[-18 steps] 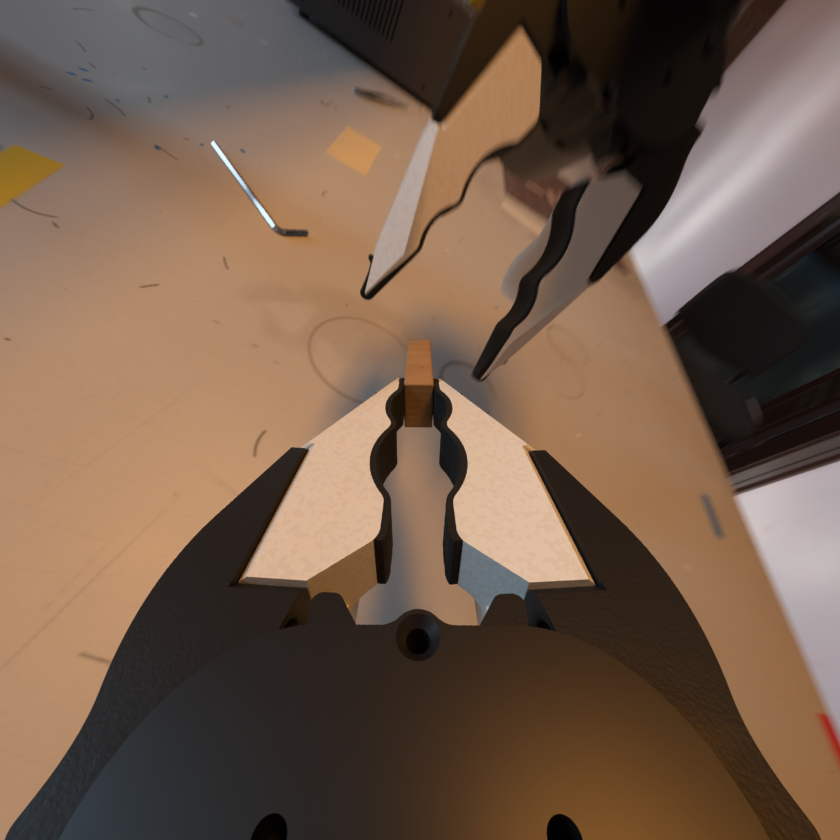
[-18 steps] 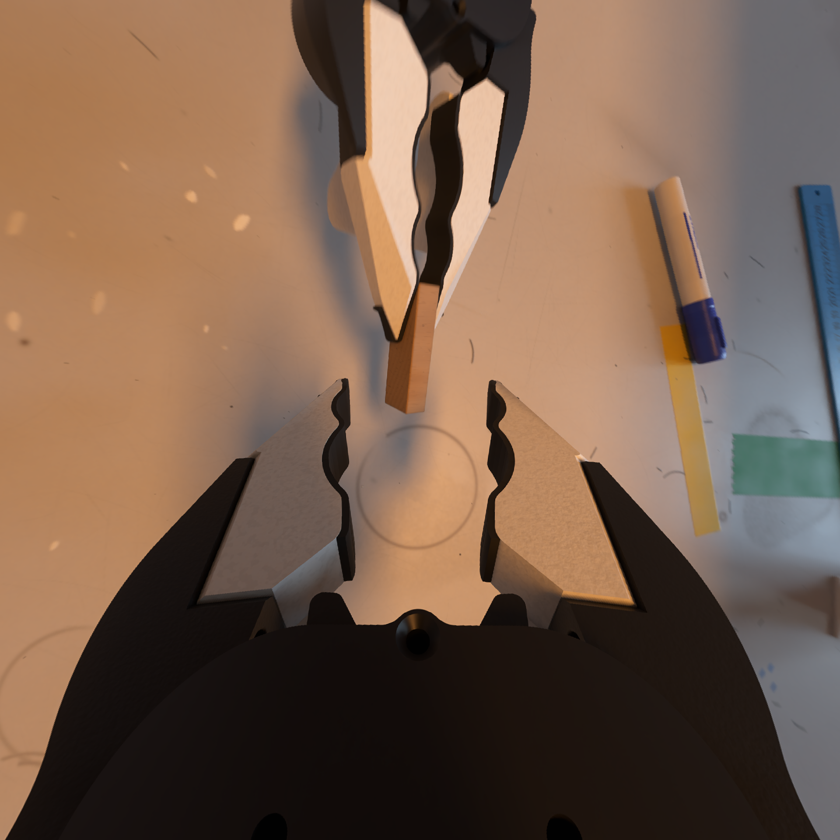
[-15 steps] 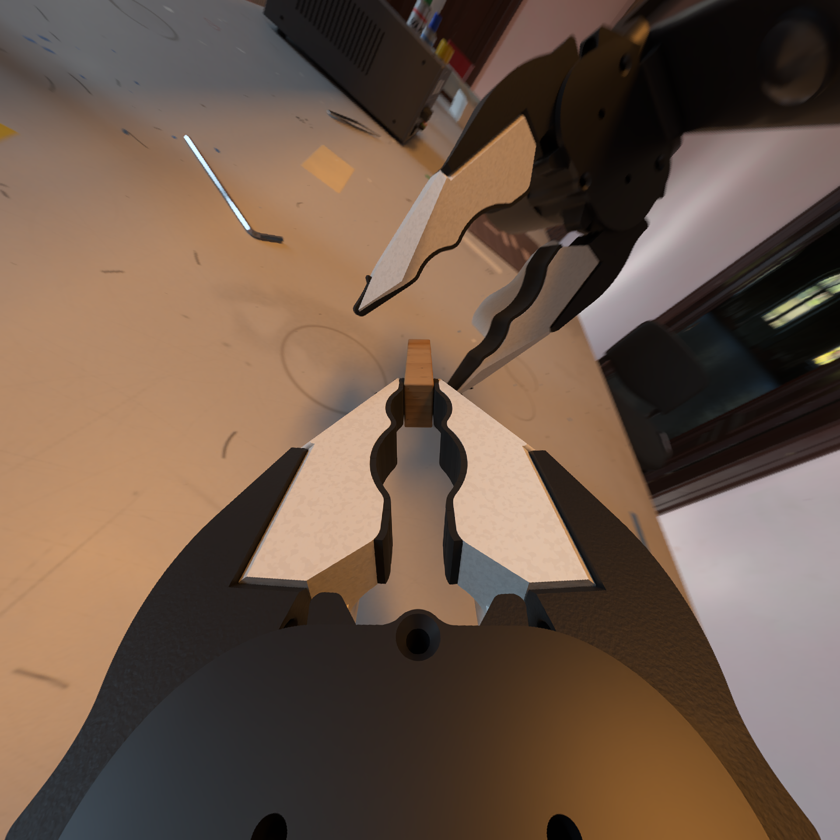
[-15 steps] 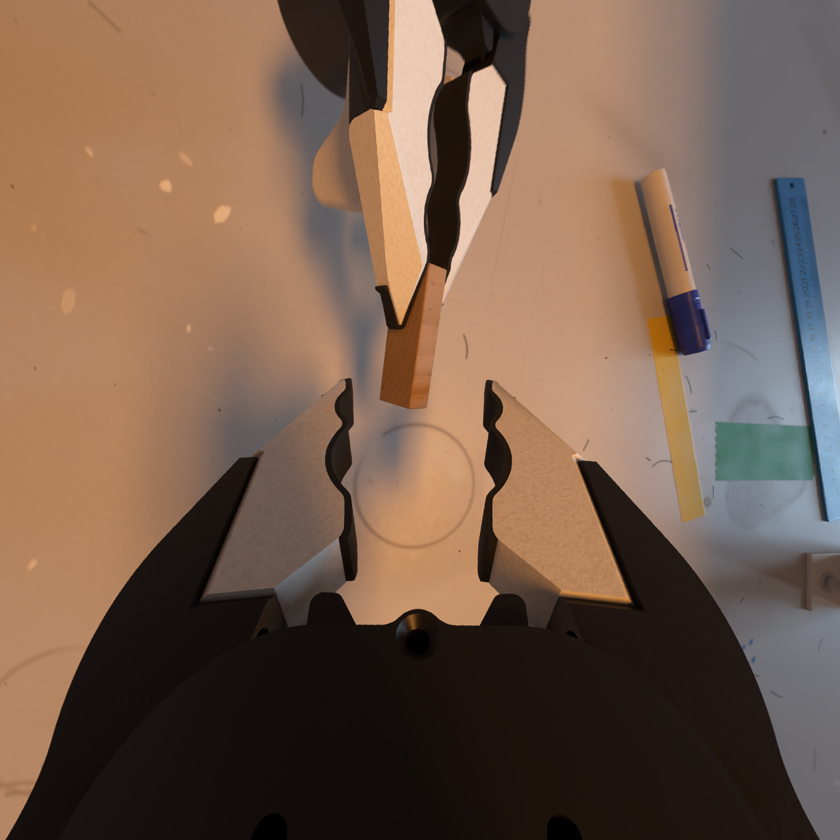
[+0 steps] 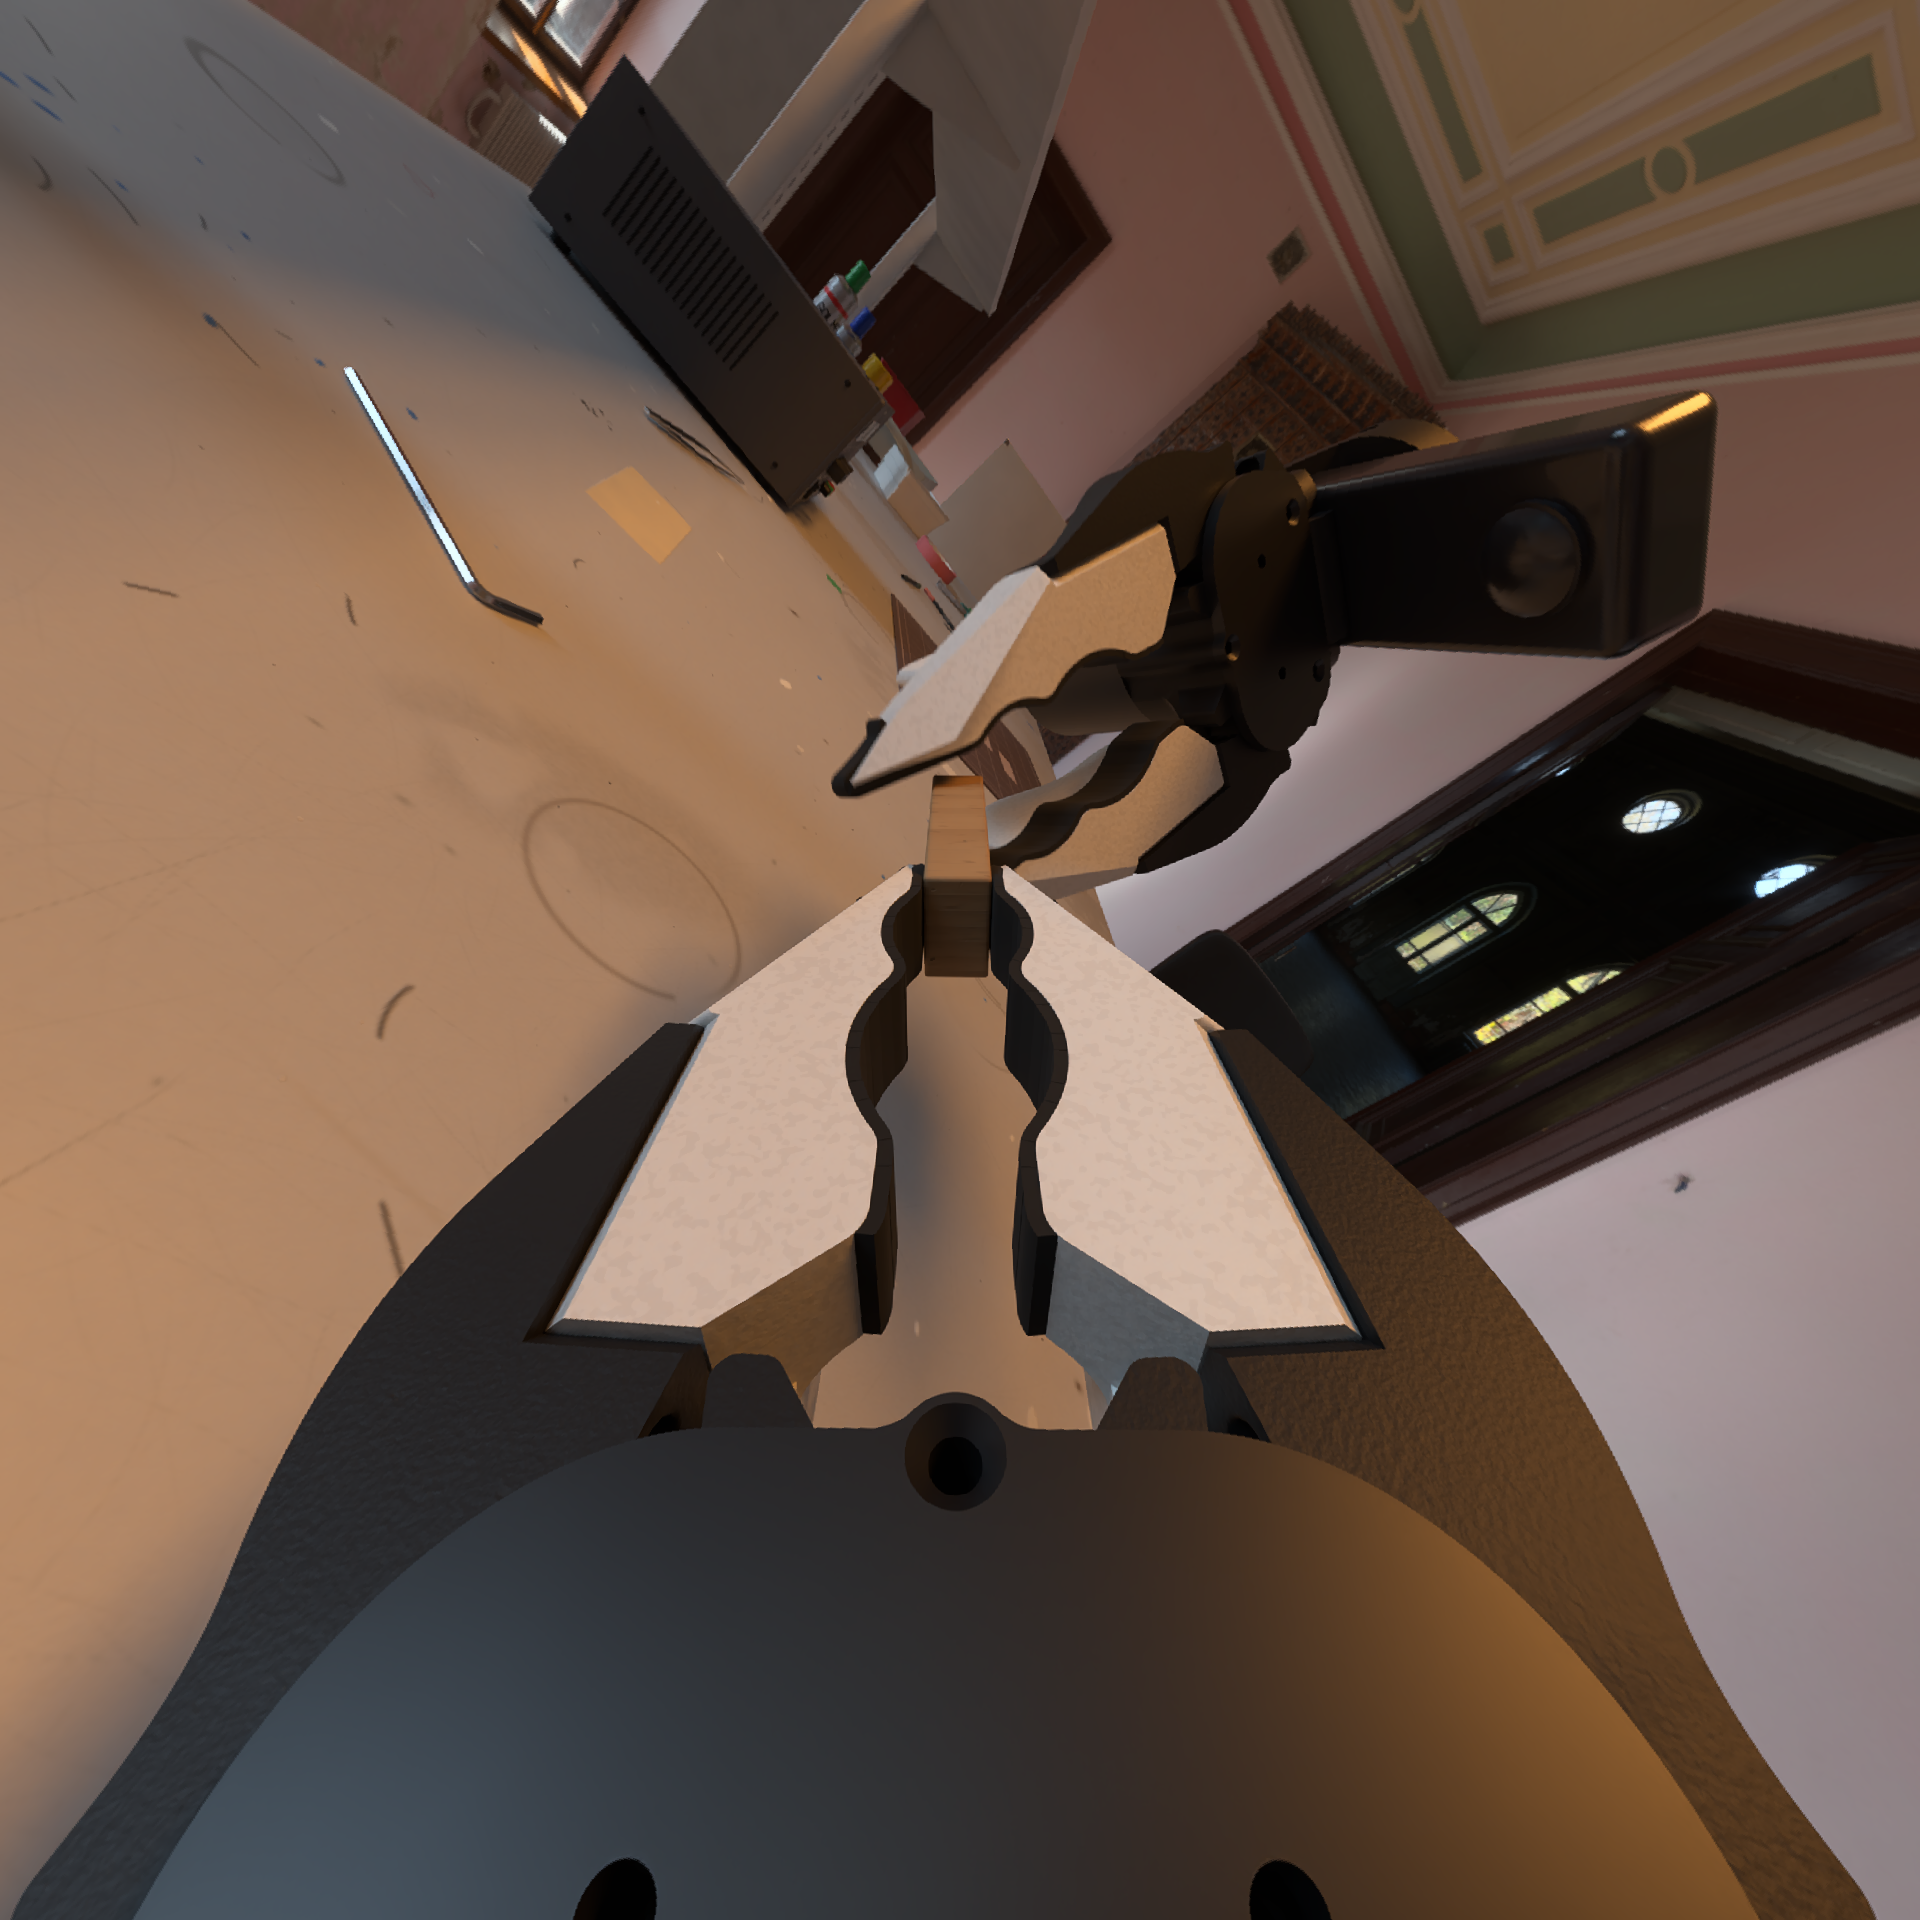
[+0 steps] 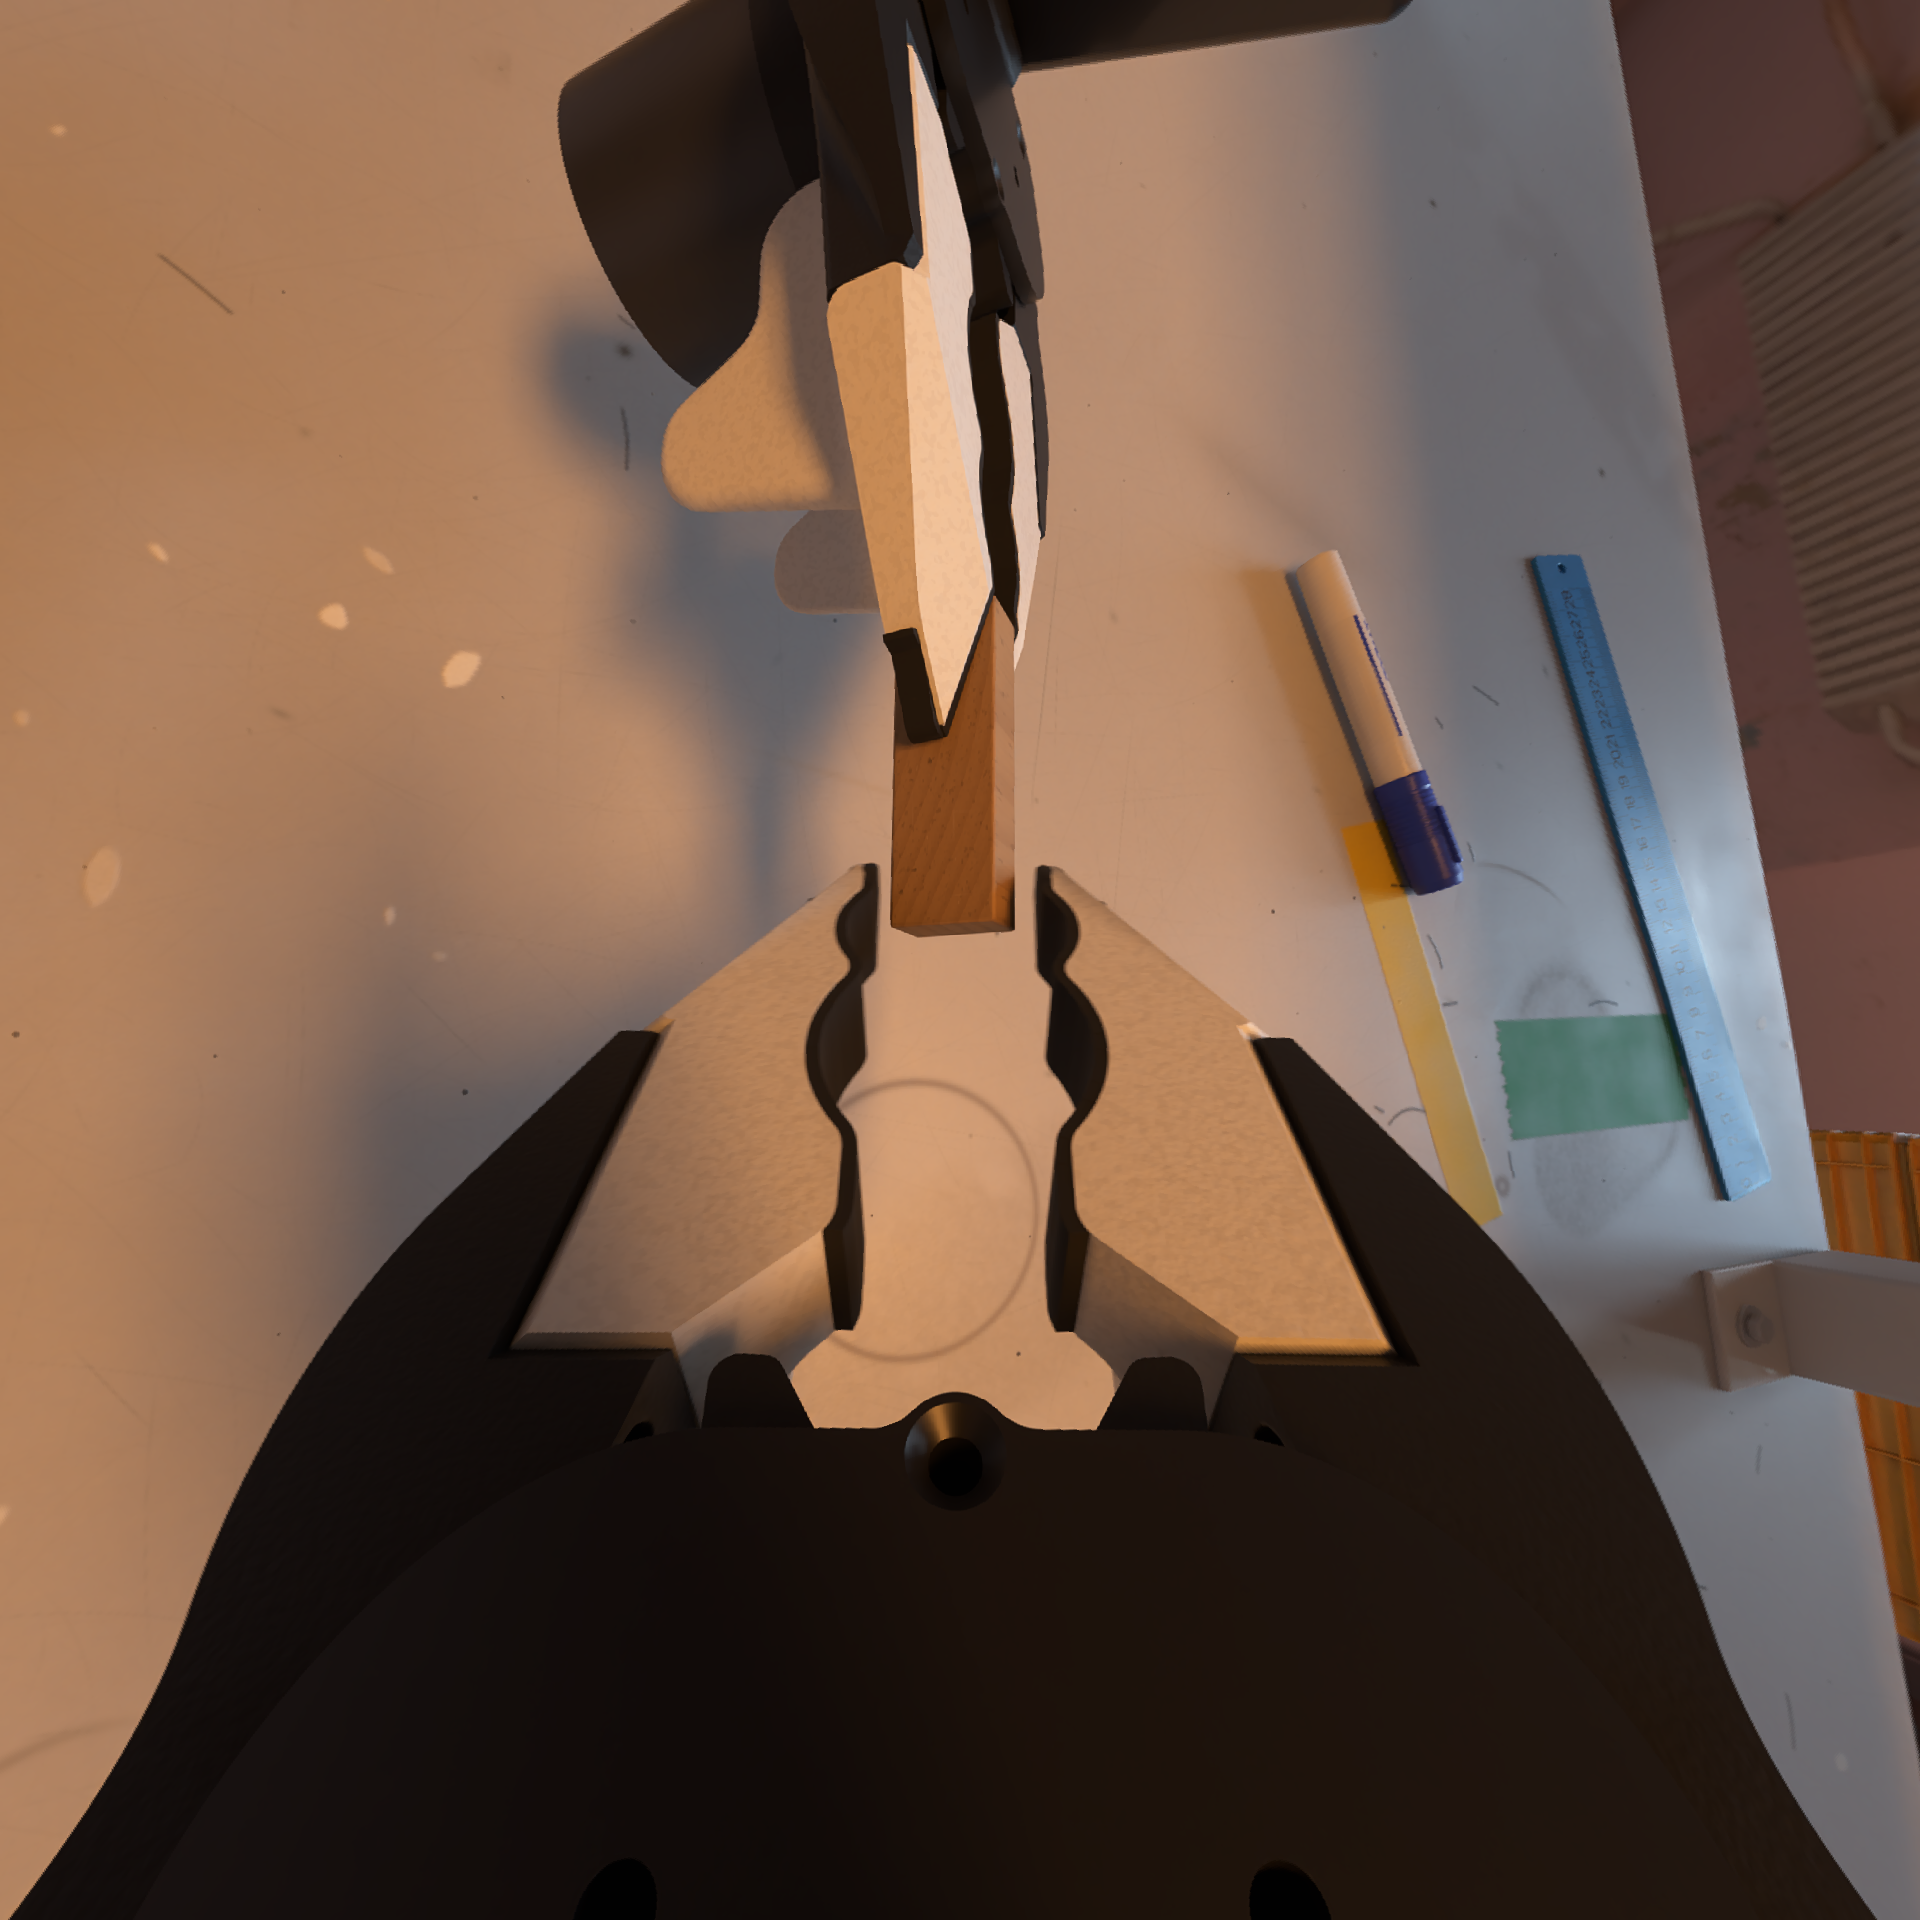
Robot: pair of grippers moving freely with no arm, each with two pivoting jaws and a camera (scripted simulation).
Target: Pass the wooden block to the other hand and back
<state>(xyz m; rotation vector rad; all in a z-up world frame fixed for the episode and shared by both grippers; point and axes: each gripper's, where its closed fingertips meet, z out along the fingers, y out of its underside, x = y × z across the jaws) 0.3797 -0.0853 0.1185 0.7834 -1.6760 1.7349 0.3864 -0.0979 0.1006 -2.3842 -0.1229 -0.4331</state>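
The wooden block (image 5: 956,914) is a thin light-brown bar. My left gripper (image 5: 956,883) is shut on one end of it and holds it above the table. In the right wrist view the block (image 6: 951,831) hangs from the left gripper (image 6: 966,686) at the top. Its free end sits between the fingertips of my right gripper (image 6: 956,894). That gripper's jaws are narrowly open, with a thin gap on each side of the block. In the left wrist view the right gripper (image 5: 925,821) comes in from the upper right, with one finger on each side of the block's far end.
On the beige table (image 5: 260,831) lie a hex key (image 5: 436,499) and a black box (image 5: 707,301). A marker (image 6: 1371,717), a blue ruler (image 6: 1642,862), a yellow strip (image 6: 1423,1018) and green tape (image 6: 1590,1075) lie near the right edge, with a white bracket (image 6: 1766,1330) beyond.
My right gripper has moved forward until its fingertips flank the block's free end, and its jaws have narrowed. The left gripper has tilted up, still holding the block.
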